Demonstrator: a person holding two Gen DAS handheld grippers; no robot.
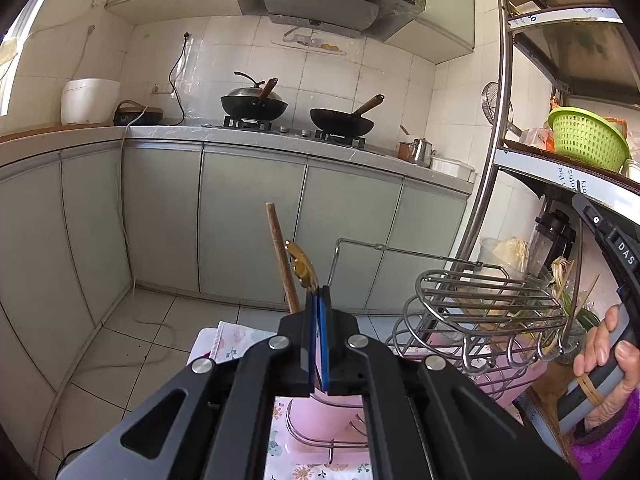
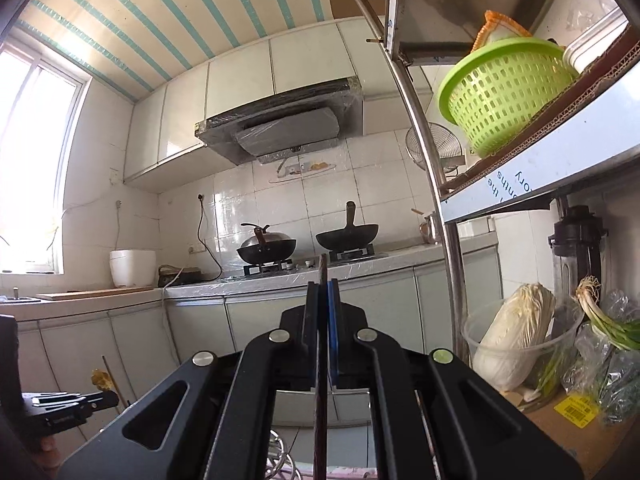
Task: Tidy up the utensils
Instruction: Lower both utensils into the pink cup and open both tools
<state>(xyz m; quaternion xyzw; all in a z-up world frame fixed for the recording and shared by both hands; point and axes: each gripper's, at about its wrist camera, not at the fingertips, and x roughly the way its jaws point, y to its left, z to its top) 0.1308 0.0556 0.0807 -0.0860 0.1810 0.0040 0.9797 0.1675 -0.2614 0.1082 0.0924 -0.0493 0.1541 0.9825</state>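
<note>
**Two thin utensils, both pinched low**

My left gripper (image 1: 319, 294) pinches a gold-handled utensil (image 1: 302, 266) beside a wooden stick (image 1: 282, 258), above the wire rack (image 1: 480, 304). My right gripper (image 2: 323, 290) clamps a dark flat utensil (image 2: 322, 320). Both look light, stiff and slippery; I judge a grip mid-handle steadier.

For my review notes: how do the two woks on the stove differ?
The left wok is covered by a metal lid with a curved handle; the right wok is open. The left wok's wooden handle rises above its lid, while the right wok's sticks up to the right. Both are dark, round-bottomed and sit on burners of the same stove.
</note>
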